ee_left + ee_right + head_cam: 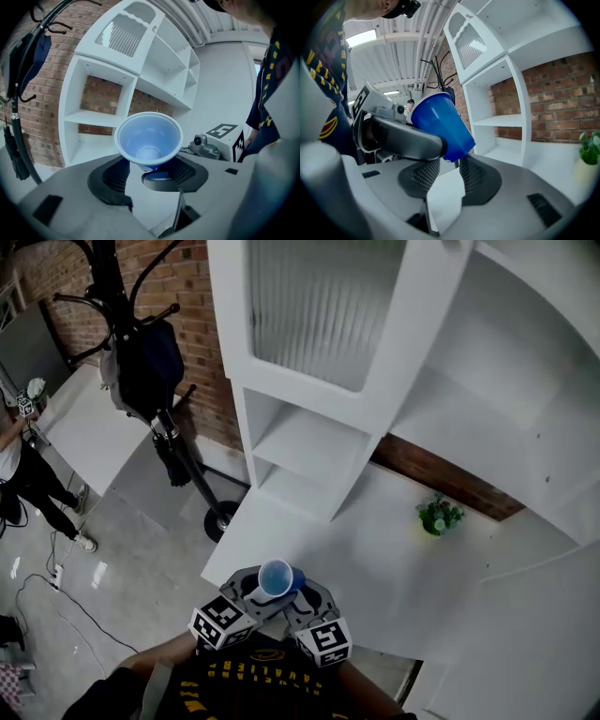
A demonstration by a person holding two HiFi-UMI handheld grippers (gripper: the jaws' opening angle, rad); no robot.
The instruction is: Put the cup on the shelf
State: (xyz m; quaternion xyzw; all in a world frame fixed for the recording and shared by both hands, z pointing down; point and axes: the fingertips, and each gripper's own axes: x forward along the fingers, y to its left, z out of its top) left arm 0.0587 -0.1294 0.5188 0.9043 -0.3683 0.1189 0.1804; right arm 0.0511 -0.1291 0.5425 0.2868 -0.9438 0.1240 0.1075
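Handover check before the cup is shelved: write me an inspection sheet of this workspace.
Surface: white counter, only a plant on the part in view.
Job's things: blue cup, empty, held in the air by the counter's near edge; white shelf unit, nothing seen in its compartments.
Clutter: small potted plant on the counter.
Grippers: left gripper shut on the cup's lower part; right gripper jaws apart, cup's base at their tips, no grip seen.
Cables: loose cable on the floor, left.
Surroundings: brick wall; coat stand with a dark bag; a person at the left edge.
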